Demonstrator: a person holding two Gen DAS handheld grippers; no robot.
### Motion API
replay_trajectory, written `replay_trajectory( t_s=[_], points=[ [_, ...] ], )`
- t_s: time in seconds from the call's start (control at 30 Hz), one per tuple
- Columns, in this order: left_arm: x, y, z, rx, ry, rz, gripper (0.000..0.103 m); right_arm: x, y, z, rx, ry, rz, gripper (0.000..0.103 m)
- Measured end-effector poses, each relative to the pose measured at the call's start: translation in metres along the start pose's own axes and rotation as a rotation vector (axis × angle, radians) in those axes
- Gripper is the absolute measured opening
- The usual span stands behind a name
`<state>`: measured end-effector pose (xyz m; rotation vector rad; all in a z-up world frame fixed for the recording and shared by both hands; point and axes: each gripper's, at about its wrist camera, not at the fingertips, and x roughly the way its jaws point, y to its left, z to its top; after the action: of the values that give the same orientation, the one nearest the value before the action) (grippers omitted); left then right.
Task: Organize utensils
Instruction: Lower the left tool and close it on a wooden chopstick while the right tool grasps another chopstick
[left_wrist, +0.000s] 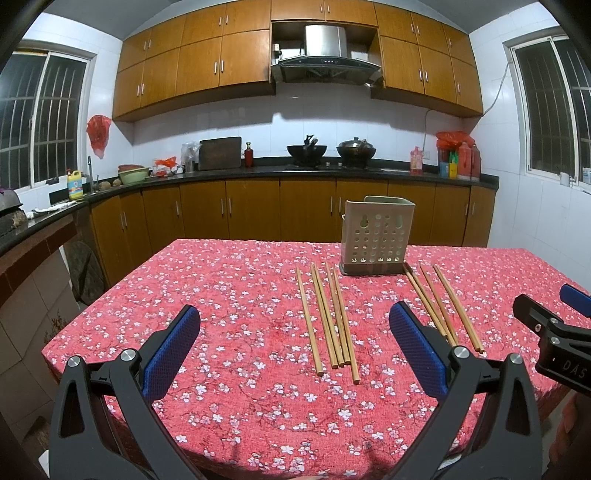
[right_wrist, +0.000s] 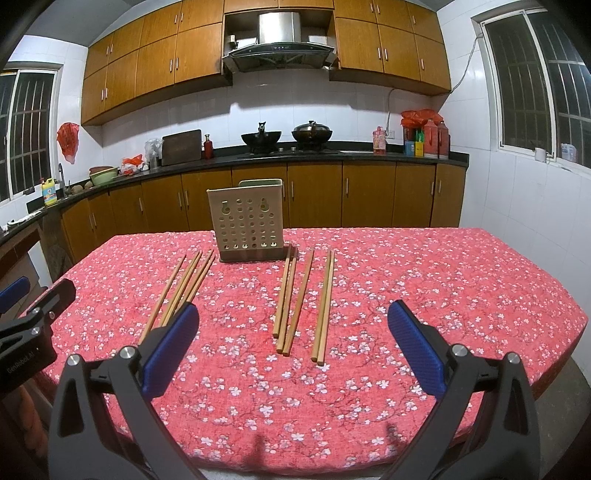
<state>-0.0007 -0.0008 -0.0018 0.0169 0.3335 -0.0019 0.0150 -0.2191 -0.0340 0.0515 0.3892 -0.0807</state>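
Note:
A beige perforated utensil holder (left_wrist: 375, 238) (right_wrist: 246, 225) stands upright at the far middle of the table. Two groups of several wooden chopsticks lie flat in front of it: a left group (left_wrist: 330, 321) (right_wrist: 184, 288) and a right group (left_wrist: 443, 306) (right_wrist: 303, 302). My left gripper (left_wrist: 295, 332) is open and empty, hovering above the near table edge in front of the left group. My right gripper (right_wrist: 295, 332) is open and empty, hovering in front of the right group. Each gripper shows at the edge of the other's view: the right gripper (left_wrist: 554, 328) and the left gripper (right_wrist: 29, 317).
The table carries a red floral cloth (left_wrist: 240, 295) (right_wrist: 443, 288). Behind it runs a kitchen counter (left_wrist: 258, 171) with woks, bottles and bowls, wooden cabinets above and below, and windows on both sides.

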Motion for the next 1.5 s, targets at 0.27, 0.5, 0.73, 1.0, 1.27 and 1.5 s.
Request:
replay_trajectory(
  t_s=[0.27, 0.5, 0.73, 1.0, 1.27, 1.5],
  points=[
    [0.022, 0.006, 0.002, -0.024, 0.050, 0.033, 0.101, 0.021, -0.015, 0.003, 0.040, 0.049, -0.042, 0.099],
    [0.054, 0.019, 0.003, -0.050, 0.149, 0.056, 0.101, 0.064, -0.041, 0.010, 0.118, 0.174, -0.089, 0.099],
    [0.095, 0.025, 0.004, -0.015, 0.253, 0.064, 0.101, 0.134, -0.068, 0.008, 0.214, 0.376, -0.061, 0.054],
    [0.130, 0.028, 0.002, -0.022, 0.361, 0.023, 0.085, 0.181, -0.072, 0.003, 0.246, 0.485, -0.008, 0.036],
    [0.158, 0.027, -0.003, -0.063, 0.452, -0.039, 0.067, 0.196, -0.068, 0.000, 0.191, 0.506, -0.026, 0.022],
    [0.174, 0.023, -0.006, -0.081, 0.512, -0.104, 0.050, 0.202, -0.067, 0.001, 0.134, 0.497, -0.084, 0.009]
  ],
)
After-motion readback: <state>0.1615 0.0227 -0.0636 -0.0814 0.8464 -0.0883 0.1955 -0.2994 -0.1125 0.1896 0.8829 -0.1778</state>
